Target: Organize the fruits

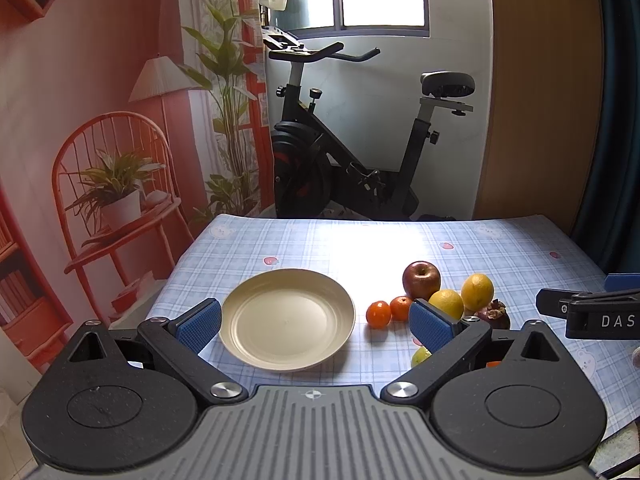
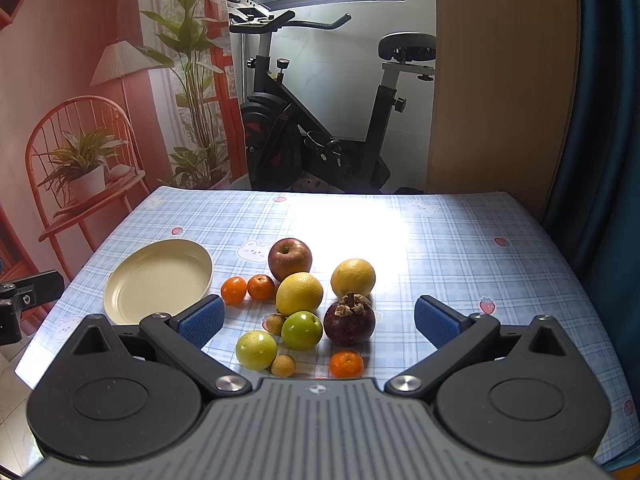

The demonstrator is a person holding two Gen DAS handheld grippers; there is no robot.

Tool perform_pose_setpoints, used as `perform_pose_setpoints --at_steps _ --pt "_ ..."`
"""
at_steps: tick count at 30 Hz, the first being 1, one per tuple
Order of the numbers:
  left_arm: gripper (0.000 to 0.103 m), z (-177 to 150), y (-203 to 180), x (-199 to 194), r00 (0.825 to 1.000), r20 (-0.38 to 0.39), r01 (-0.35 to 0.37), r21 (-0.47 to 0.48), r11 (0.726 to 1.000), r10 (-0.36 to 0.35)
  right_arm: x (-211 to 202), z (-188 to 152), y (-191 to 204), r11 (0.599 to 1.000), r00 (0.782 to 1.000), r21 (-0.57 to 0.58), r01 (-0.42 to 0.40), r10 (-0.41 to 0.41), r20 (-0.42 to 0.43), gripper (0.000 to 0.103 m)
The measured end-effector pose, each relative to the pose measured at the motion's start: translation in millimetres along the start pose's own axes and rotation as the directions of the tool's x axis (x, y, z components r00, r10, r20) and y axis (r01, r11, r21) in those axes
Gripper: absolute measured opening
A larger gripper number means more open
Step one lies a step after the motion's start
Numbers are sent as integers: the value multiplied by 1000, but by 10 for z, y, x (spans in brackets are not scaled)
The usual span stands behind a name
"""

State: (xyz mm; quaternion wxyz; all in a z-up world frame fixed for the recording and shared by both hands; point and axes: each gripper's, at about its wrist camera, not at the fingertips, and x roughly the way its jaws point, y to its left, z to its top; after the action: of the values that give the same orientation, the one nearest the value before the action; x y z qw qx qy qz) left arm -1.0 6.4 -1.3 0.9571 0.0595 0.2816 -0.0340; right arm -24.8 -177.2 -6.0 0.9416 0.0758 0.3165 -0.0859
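Beside the plate (image 2: pixel 120 292), fruit (image 2: pixel 300 292) lies loose; both tongs (image 1: pixel 316 326) (image 2: pixel 320 322) released.

I count one plate (image 2: pixel 132 296), one apple (image 2: pixel 289 258), two lemons (image 2: pixel 299 294), one mangosteen (image 2: pixel 349 325), two green fruits (image 2: pixel 302 330), three tangerines (image 2: pixel 233 290), maybe two longans (image 2: pixel 283 365), half hidden.

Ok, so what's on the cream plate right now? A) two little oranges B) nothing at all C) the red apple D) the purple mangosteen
B: the cream plate is bare, while the red apple, the small oranges and the mangosteen all sit on the checked tablecloth to its right.
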Motion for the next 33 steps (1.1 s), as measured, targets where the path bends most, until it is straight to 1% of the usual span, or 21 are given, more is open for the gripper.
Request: perform_pose_setpoints --at_steps 33 --pt "101 -6 11 -12 1000 6 7 -7 1000 -7 -17 41 -52 1000 1000 5 2 -2 6 103"
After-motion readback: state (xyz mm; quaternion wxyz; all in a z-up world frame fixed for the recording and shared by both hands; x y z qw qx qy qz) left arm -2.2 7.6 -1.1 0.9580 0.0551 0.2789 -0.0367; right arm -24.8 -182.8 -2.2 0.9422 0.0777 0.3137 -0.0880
